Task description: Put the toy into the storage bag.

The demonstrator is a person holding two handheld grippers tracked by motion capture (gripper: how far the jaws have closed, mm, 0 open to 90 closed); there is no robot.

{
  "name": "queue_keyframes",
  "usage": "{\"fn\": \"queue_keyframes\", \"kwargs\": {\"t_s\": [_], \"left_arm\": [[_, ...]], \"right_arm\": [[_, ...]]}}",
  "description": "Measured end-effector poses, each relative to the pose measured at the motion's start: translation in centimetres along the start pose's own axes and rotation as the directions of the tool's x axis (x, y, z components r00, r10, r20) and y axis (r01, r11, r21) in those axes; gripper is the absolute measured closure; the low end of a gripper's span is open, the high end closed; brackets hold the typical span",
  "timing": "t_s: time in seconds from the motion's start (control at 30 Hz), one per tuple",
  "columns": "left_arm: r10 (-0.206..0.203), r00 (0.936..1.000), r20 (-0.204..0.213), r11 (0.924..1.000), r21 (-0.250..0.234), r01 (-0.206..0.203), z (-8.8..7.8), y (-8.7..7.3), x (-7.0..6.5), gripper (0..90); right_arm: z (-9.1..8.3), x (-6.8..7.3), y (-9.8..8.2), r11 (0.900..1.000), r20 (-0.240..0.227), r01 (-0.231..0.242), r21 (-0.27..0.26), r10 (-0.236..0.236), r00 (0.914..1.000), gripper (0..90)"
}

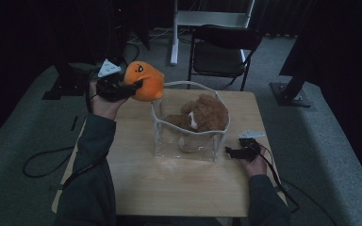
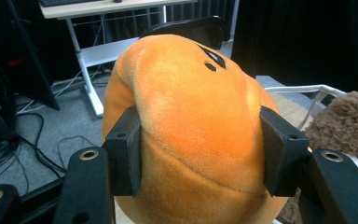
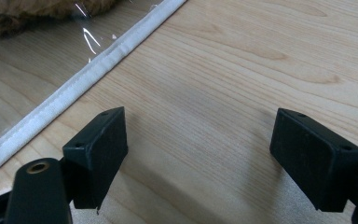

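The left gripper (image 2: 200, 154) has its two black jaws pressed into the sides of an orange plush toy (image 2: 191, 121), and the soft body bulges out above and between them, so the hold looks firm enough to carry it. In the high view that toy (image 1: 144, 81) sits in the upper left of the frame, lifted off the wood and just beside the far left corner of a clear bag (image 1: 188, 146) with white edging. My guess is that it is held there, at rim height, to go in over the top.

The right gripper (image 1: 240, 151) is low at the right of the frame, near the bag's front right corner. Its own view shows the jaws spread wide with nothing between them, only bare table (image 3: 242, 93), and the bag's white seam (image 3: 98, 60) running across the upper left. It rests close to the bag, perhaps ready to steady the thin wall, though it is not touching it.

Inside the bag lies a brown plush toy (image 1: 202, 114), filling much of the far half; the near half looks free. The bag stands open in the middle of the table (image 1: 169, 188), within easy reach of both hands. A dark chair (image 1: 221, 49) stands beyond the table's far edge.
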State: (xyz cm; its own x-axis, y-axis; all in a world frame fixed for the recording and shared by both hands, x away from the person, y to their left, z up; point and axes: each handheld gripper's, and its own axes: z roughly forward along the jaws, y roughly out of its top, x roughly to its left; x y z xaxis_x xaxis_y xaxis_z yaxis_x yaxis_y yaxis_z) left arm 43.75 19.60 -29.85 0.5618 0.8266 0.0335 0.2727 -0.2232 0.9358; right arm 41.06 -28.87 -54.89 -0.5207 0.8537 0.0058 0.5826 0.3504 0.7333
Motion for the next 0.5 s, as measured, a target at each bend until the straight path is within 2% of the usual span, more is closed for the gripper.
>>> {"fn": "queue_keyframes", "kwargs": {"t_s": [0.5], "left_arm": [[0.020,0.9990,0.039,0.9997,-0.016,-0.020,0.4,0.5,-1.6,42.1]], "right_arm": [[0.0,0.0,0.0,1.000,0.000,0.000,0.001,0.000,1.0000,18.1]]}}
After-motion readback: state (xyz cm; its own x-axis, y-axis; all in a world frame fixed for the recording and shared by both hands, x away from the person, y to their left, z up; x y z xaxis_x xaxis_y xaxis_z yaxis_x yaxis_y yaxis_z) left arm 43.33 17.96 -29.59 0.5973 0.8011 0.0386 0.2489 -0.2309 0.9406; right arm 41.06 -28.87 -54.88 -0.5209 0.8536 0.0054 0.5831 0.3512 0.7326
